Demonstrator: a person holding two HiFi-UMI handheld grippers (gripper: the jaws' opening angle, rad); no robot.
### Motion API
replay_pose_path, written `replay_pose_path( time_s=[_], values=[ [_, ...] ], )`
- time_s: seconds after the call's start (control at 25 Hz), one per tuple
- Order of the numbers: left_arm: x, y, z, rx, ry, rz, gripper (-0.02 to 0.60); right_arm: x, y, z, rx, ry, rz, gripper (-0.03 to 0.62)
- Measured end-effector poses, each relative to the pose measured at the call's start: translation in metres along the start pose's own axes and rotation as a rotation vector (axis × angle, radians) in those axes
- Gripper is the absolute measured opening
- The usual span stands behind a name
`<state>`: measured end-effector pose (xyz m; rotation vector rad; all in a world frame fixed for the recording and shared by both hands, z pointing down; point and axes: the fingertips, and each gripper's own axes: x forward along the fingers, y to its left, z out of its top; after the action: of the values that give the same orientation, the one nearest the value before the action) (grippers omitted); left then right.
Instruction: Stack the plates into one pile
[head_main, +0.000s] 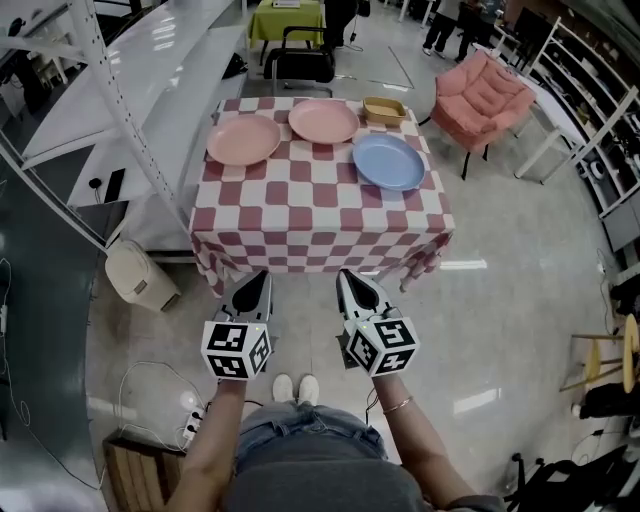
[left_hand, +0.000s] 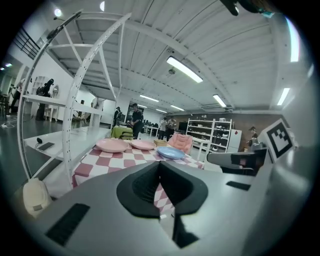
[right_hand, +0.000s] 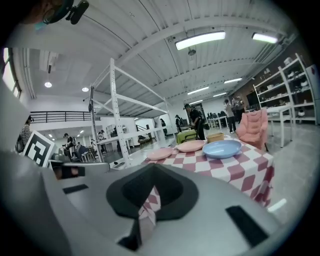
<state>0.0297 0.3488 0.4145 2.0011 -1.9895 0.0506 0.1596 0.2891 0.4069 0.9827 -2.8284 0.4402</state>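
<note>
We count three plates, all lying apart on the table (head_main: 320, 215), none stacked yet. A pink plate (head_main: 244, 139) sits at the table's far left corner. A second pink plate (head_main: 323, 121) lies just beside it along the far edge, near the middle. A blue plate (head_main: 389, 162) rests on the table's right side, a little nearer to us than the other two. The second pink plate and the blue plate are close, but we see a strip of cloth (head_main: 300, 255) between them. A small tan tray (head_main: 384, 110) stands at the table's far right corner, just behind the blue plate. The cloth is checked red and white and hangs down over the table's near edge.

We hold both grippers short of the table's near edge, over the floor (head_main: 500, 290), well apart from every plate. The left gripper (head_main: 260, 277) points toward the table's left half and the right gripper (head_main: 344, 275) toward its middle. Each has its jaws pressed together with nothing between them. In both gripper views we look past the closed jaws at the cloth and the plates.

Left of the table stands a white metal rack (head_main: 120, 110), with a beige bin (head_main: 140, 272) on the floor by the table's near left corner. Behind the table is a black chair (head_main: 300, 62), and off its far right corner a pink armchair (head_main: 482, 95). People (head_main: 441, 25) stand farther back beyond the table.
</note>
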Motion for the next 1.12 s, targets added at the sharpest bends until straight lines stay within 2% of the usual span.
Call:
replay_pose_path(
  time_s=[0.56,0.84,1.12],
  values=[
    [0.042,0.005,0.016,0.005,-0.025,0.063,0.015,0.018,-0.047,0.032,-0.003,-0.039,0.018,0.009],
    [0.054,0.031,0.025,-0.004,-0.031,0.112,0.015,0.049,-0.05,0.035,0.017,-0.037,0.042,0.009],
    [0.078,0.075,0.032,-0.01,-0.036,0.168,0.015,0.102,-0.048,0.036,0.03,-0.017,0.073,0.009]
  ],
)
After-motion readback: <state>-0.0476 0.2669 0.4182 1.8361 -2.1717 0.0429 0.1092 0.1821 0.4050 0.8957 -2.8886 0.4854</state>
